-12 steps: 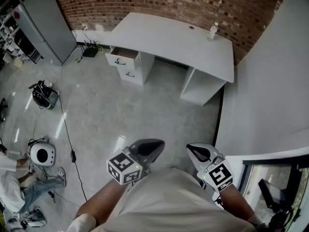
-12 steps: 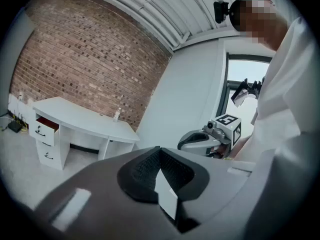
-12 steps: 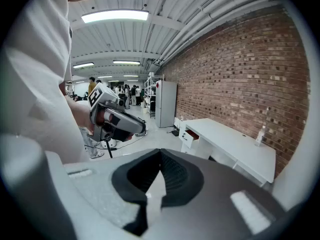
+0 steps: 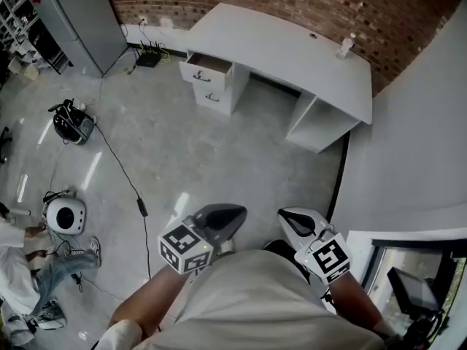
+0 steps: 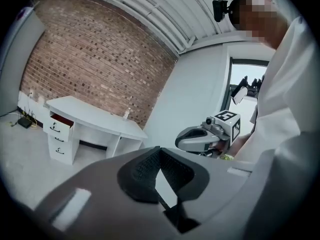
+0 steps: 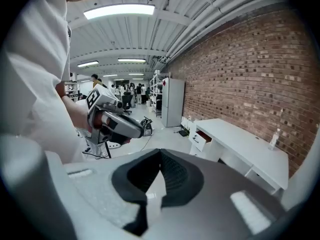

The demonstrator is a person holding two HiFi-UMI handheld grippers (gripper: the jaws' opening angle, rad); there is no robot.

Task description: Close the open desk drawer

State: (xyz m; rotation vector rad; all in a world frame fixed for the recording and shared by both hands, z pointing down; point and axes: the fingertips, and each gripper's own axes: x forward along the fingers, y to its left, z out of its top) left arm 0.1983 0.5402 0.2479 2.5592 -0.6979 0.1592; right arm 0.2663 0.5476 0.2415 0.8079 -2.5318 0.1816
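A white desk (image 4: 284, 53) stands against the brick wall, far ahead of me. Its top drawer (image 4: 207, 63) at the left end is pulled open, showing a brown inside; the drawer below it is shut. The same open drawer (image 5: 59, 122) shows small in the left gripper view, and again as the open drawer (image 6: 203, 135) in the right gripper view. My left gripper (image 4: 235, 211) and right gripper (image 4: 283, 215) are held close to my body, well short of the desk. Both are shut, tips touching, with nothing between them.
A small bottle (image 4: 344, 46) stands on the desk's right end. A grey cabinet (image 4: 84, 17) is at the far left, a power strip (image 4: 149, 58) by the wall. A black bag (image 4: 71, 125), a cable (image 4: 124, 177), a round white device (image 4: 64, 216) and a crouching person (image 4: 25, 272) occupy the left floor.
The head view has shifted: the desk and drawer now sit further right and slightly lower in the picture. Both grippers stay near my body, shut.
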